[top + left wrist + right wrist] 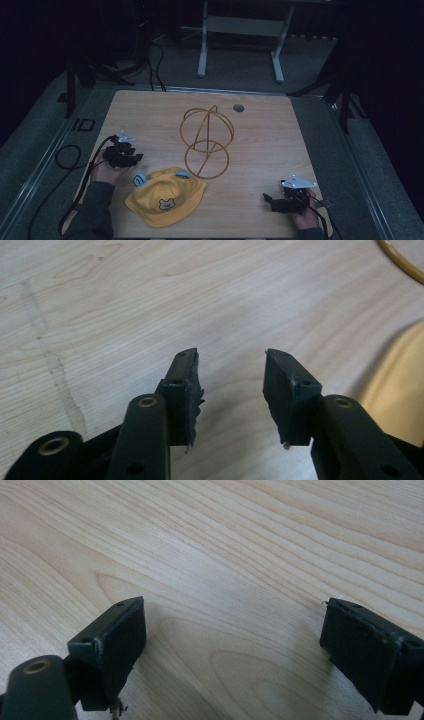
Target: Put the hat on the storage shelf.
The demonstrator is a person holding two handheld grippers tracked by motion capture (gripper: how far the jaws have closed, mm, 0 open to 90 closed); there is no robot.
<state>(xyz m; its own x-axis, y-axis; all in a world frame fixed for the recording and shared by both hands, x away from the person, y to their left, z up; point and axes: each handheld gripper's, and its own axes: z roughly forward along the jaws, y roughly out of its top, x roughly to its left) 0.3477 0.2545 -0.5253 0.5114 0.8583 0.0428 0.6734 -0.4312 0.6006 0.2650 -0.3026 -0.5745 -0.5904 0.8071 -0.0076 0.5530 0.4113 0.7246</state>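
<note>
On the wooden table (260, 130) we had the wire hat stand (206, 142) upright near the middle, ring base toward us, globe-shaped top behind it. Yellow bucket hat (165, 197) lay flat at the near edge, just in front and left of the stand base, apart from it; frog patch on the front, two small blue ears on the crown.

Left gripper (131, 158) sat just beside the hat's left-rear brim, not touching. Its own view showed jaws partly parted, nothing between the pads, bare wood under them, hat edge (400, 390) off to the side. Right gripper (270, 201) rested low on the table well right of the hat, jaws wide apart, empty.

Our read: the step was grabbing the hat to seat it on the stand. To do it well we figured:
- left takes the brim edge, pads over fabric only, shallow bite
- right comes across to the opposite brim so the crown stays open
- lift level, lower over the globe without knocking the light wire frame
</note>
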